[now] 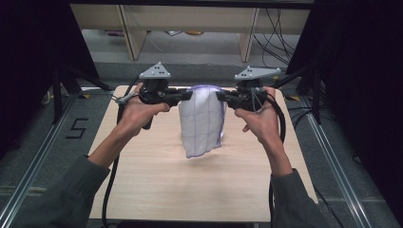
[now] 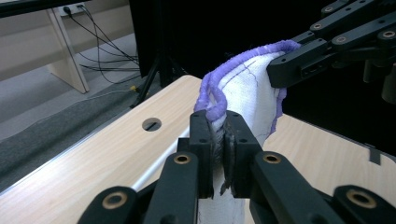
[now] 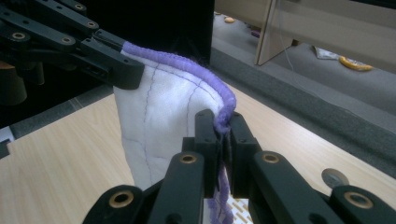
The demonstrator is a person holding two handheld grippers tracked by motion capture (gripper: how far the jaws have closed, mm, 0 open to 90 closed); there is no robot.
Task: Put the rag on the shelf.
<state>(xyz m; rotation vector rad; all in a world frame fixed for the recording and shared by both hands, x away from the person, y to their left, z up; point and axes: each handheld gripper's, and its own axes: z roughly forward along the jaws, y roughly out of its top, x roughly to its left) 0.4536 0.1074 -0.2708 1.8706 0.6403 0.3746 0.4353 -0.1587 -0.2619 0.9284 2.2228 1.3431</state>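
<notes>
Two claws, left claw (image 1: 186, 96) at nine o'clock and right claw (image 1: 221, 96) at three, each clamp the cloth's (image 1: 202, 124) purple hem, so it hangs flat above the counter (image 1: 157, 175).

Both my grippers were the same build: the matte black plastic left gripper (image 1: 187, 95) and the matching black right gripper (image 1: 219, 95), each topped with a grey three-cornered plate (image 1: 155, 71) dotted with small dark holes. Up close, the linkage arms had brass-coloured round rivets (image 2: 181, 159) at the joints, and the blocky jaws carried tiny screws plus worn, frayed grey pads. A thick black cable (image 1: 110, 183) trailed off each one. I wore grey-green long sleeves (image 1: 71, 192), pushed up a bit.
</notes>
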